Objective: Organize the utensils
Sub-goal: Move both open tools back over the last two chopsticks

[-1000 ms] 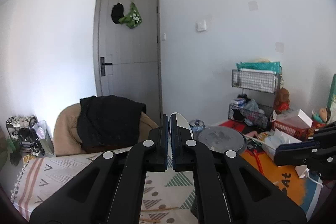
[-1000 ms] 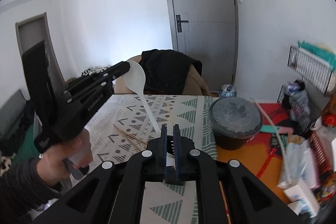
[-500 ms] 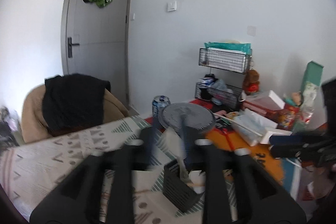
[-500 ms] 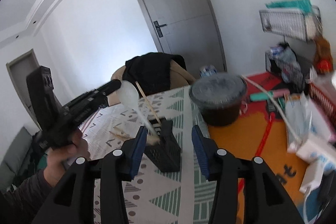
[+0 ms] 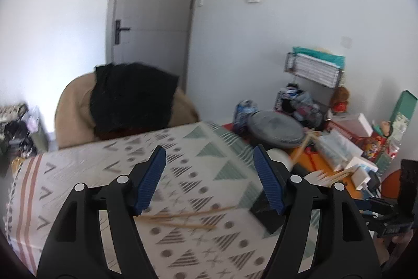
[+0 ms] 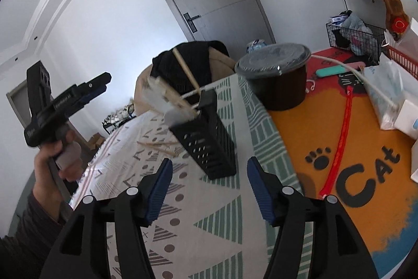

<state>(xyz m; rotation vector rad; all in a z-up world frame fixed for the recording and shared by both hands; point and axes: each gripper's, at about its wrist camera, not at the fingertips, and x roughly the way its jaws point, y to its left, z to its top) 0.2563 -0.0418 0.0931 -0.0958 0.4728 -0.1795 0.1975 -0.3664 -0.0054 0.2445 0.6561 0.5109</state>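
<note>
A black perforated utensil holder stands on the patterned tablecloth. It holds a white spoon, a white fork and wooden chopsticks. More chopsticks lie loose on the cloth, left of the holder. My right gripper hangs just short of the holder; its jaws are opening and the pads touch nothing. My left gripper is over the cloth with the loose chopsticks below it. Its jaws are opening too, with nothing between them. The holder sits behind its right finger.
A round black container with a clear lid stands past the holder. On the right are an orange cat mat, a white cable, boxes and wire baskets. A chair draped in black clothing is behind the table. A hand holds the left gripper.
Both grippers were shut a second ago, the left one on the white spoon. Both now stand wide apart and lower, and the spoon sits in the holder.
</note>
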